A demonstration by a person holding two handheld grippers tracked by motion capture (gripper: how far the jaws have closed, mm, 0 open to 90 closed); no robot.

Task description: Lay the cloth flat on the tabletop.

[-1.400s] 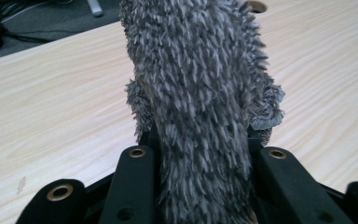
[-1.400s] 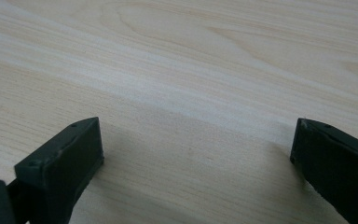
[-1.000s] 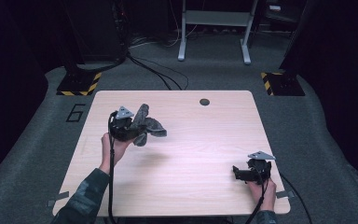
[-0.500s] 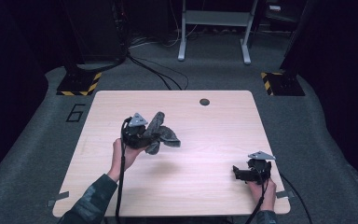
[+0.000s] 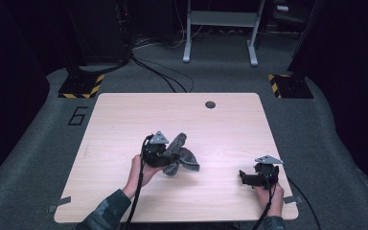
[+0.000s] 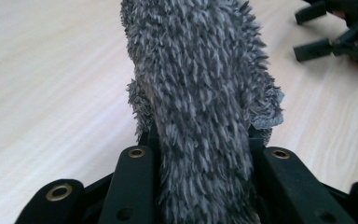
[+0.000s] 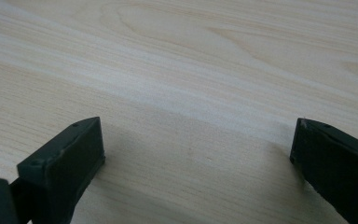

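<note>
Fuzz fills the left claw (image 5: pixel 165 154), clamped on a grey sock (image 6: pixel 200 93) over mid-worktop (image 5: pixel 124 120). Its loose ends may drag or snag. At four o'clock, the right claw (image 5: pixel 250 178) sits wide, empty.

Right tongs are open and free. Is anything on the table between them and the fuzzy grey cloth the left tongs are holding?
Nothing visible. Bare wooden table lies between the right tongs and the fuzzy grey cloth, which is clamped in the left tongs. The right gripper view shows only wood between its jaws.
</note>
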